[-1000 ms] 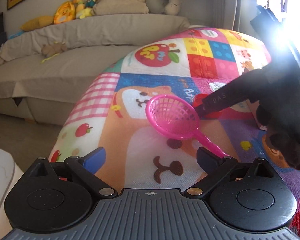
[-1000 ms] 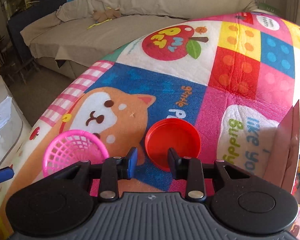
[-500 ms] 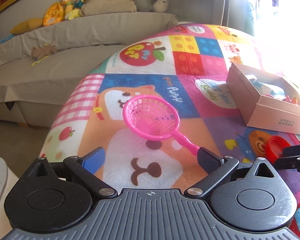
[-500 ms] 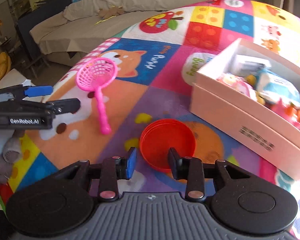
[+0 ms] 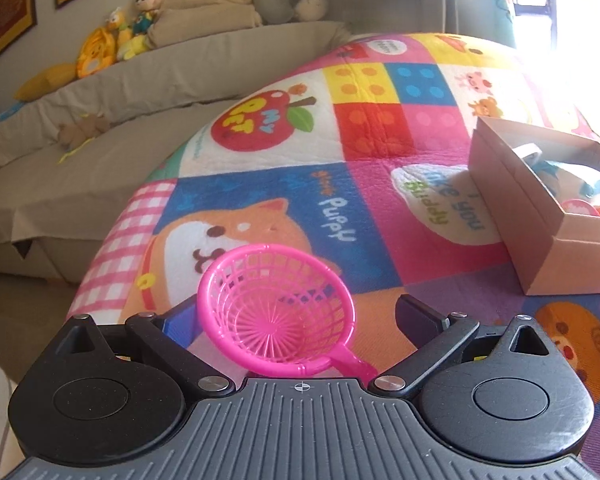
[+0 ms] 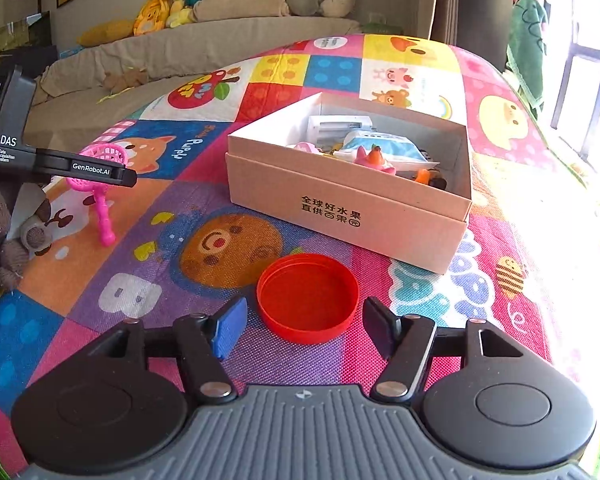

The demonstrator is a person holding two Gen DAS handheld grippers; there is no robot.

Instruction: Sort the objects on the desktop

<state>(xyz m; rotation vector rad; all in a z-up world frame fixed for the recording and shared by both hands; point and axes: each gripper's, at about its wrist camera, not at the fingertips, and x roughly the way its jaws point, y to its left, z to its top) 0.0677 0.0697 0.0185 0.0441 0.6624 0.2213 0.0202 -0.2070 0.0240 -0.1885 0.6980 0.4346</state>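
Glossy plastic net (image 5: 276, 316), red lid (image 6: 308, 298); matt cardboard box (image 6: 340, 208); quilted cloth (image 5: 380, 208).

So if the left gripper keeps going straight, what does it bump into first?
Most likely the pink net: its hoop already sits between the left gripper's open fingers, just ahead. Depth is hard to judge.

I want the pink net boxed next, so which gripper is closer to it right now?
Left. The left gripper has its open fingers on either side of the pink net; the right gripper sits far off, around the red lid.

Net scoop (image 5: 276, 312): bright pink plastic. Lid (image 6: 308, 298): solid red. Box (image 6: 340, 204): pale tan cardboard, black print; mat (image 5: 380, 208): multicoloured cartoon patchwork.
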